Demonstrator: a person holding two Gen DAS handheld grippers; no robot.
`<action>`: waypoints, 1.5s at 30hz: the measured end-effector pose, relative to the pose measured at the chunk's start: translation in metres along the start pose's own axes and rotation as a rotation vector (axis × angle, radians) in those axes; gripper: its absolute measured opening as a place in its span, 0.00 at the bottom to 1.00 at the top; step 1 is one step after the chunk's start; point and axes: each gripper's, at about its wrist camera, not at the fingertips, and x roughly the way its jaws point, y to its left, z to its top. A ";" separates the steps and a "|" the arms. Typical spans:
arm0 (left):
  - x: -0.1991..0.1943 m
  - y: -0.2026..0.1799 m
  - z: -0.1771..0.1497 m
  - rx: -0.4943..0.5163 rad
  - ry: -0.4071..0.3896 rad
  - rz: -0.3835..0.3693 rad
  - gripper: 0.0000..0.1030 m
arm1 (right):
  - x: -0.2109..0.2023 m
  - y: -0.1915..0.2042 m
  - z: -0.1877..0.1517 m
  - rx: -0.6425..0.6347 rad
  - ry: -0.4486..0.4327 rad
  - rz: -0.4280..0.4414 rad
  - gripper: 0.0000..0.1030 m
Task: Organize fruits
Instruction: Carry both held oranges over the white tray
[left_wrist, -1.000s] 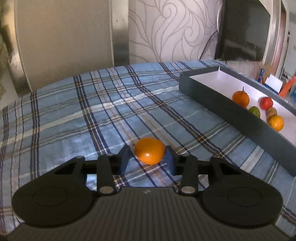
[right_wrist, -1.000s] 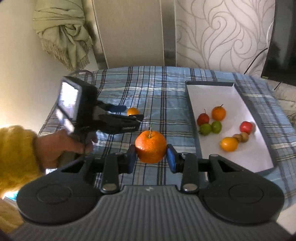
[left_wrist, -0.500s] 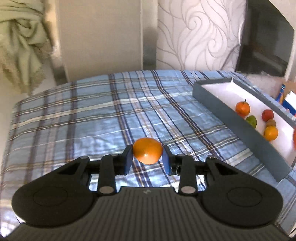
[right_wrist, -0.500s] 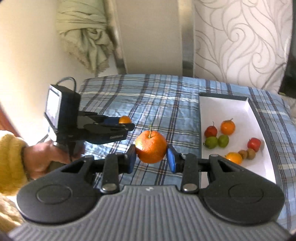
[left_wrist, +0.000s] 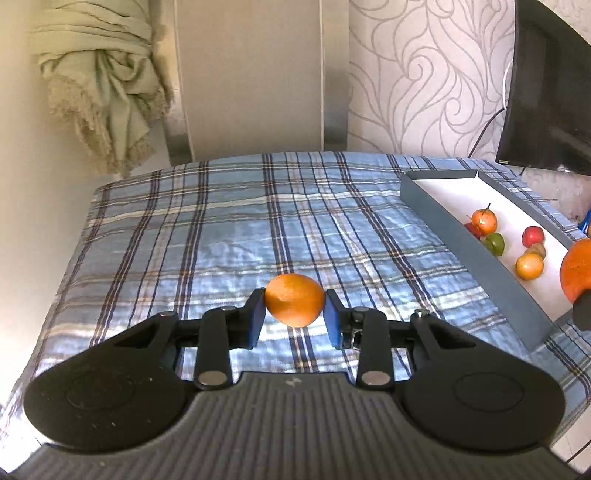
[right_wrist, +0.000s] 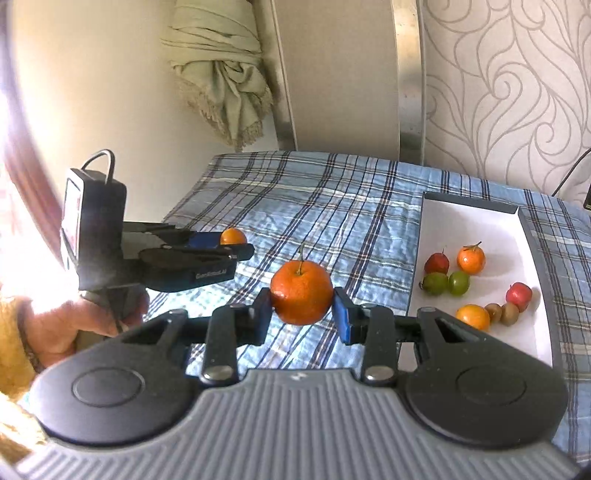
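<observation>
My left gripper (left_wrist: 294, 317) is shut on a small smooth orange fruit (left_wrist: 294, 305) and holds it above the plaid cloth. My right gripper (right_wrist: 303, 314) is shut on a larger orange with a stem (right_wrist: 301, 291), also held in the air. The left gripper shows in the right wrist view (right_wrist: 236, 246) at the left with its fruit (right_wrist: 232, 236). The right gripper's orange shows at the right edge of the left wrist view (left_wrist: 577, 269). A grey tray with a white floor (right_wrist: 476, 221) lies to the right and holds several small fruits (right_wrist: 471, 258).
The blue plaid cloth (left_wrist: 258, 221) covers the table. The tray's grey wall (left_wrist: 480, 258) stands between the left gripper and the fruits. A green cloth (left_wrist: 99, 85) hangs at the back left. A dark screen (left_wrist: 546, 81) stands at the back right.
Both grippers have risen and pulled back with their fruits still held. The left gripper's fruit has left the cloth. More of the back wall and hanging cloth shows.
</observation>
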 end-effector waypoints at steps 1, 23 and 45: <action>-0.003 -0.001 -0.004 -0.004 0.000 0.006 0.38 | -0.001 0.000 -0.003 -0.004 0.002 0.002 0.37; -0.015 -0.018 -0.001 -0.063 0.047 0.112 0.38 | -0.032 -0.013 -0.029 -0.024 -0.010 0.082 0.37; 0.010 -0.076 0.045 0.004 -0.008 -0.020 0.38 | -0.076 -0.069 -0.033 0.067 -0.102 -0.074 0.37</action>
